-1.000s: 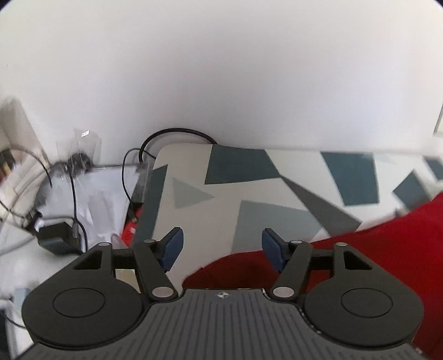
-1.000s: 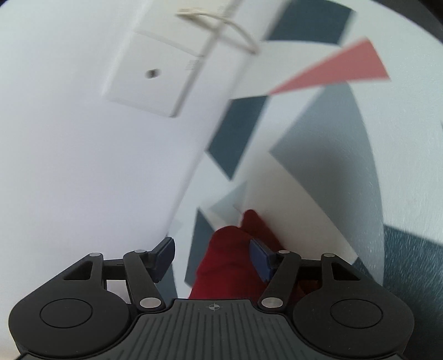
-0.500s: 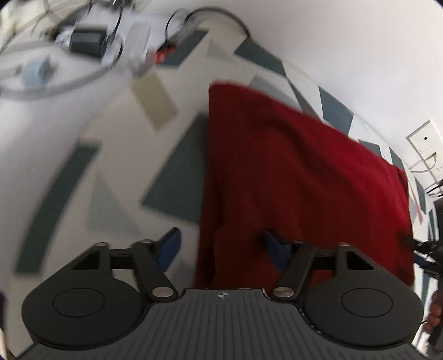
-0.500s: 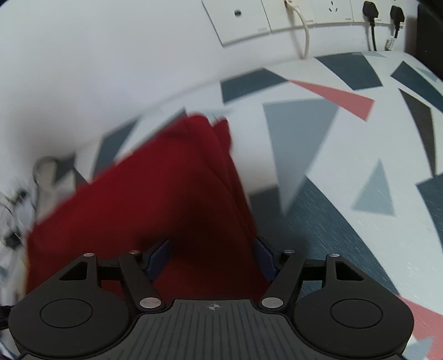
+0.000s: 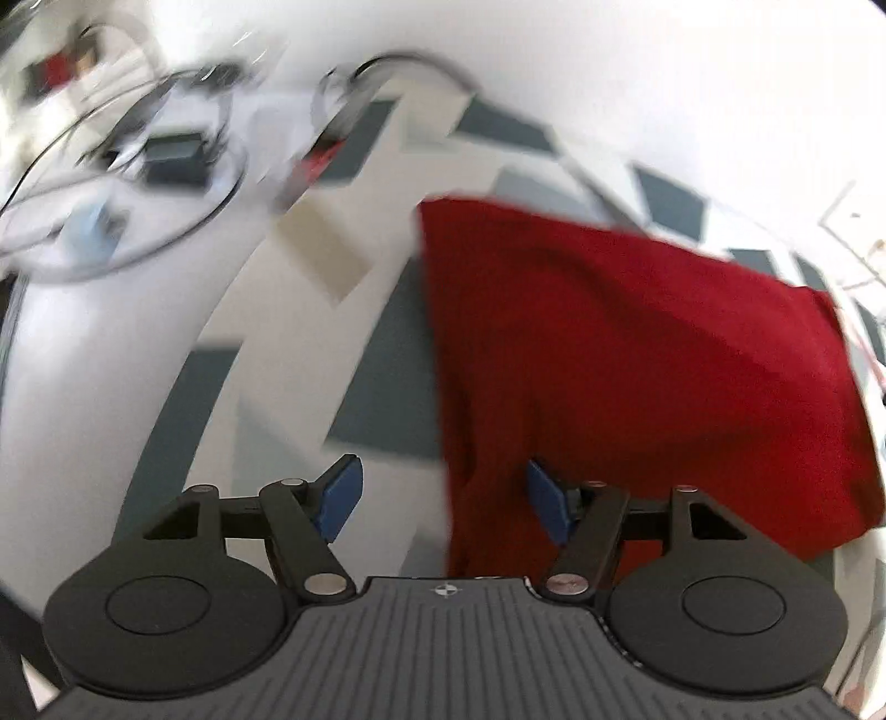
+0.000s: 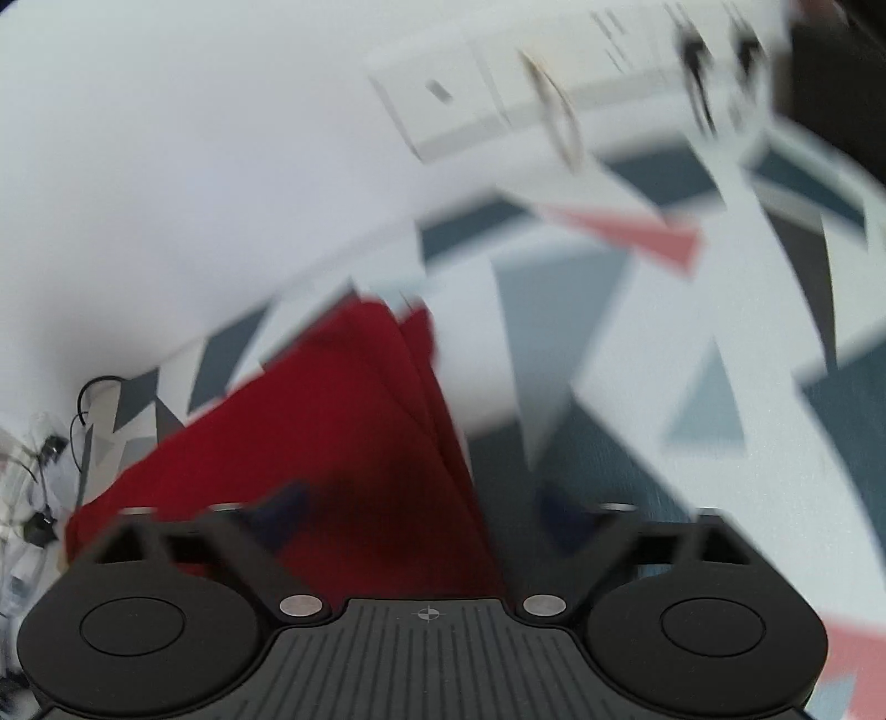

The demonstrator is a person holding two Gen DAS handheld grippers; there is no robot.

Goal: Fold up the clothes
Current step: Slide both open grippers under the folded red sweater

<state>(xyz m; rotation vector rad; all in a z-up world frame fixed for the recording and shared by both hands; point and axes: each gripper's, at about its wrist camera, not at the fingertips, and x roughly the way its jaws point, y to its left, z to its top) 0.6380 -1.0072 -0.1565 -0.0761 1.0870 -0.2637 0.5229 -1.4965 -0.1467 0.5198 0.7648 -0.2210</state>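
Red garment (image 5: 637, 354) on patterned table (image 5: 382, 410)

Domestic room, probably a home workspace, as I see it through both wrist cameras.

A tablecloth (image 6: 692, 421) printed with grey, dark blue and coral triangles covers the work surface, which butts against a plain white wall (image 6: 194, 166). In my right view, a row of white wall sockets (image 6: 498, 105) sits at 1 o'clock with dark plugs (image 6: 698, 44) in it. In my left view, blurred cables (image 5: 111, 183) and a dark adapter-like box (image 5: 177, 158) lie in loose clutter at 10 o'clock. A red garment (image 5: 637, 360) spread on the cloth suits household laundry. The household cloth and ordinary wall outlets suggest a lived-in room.
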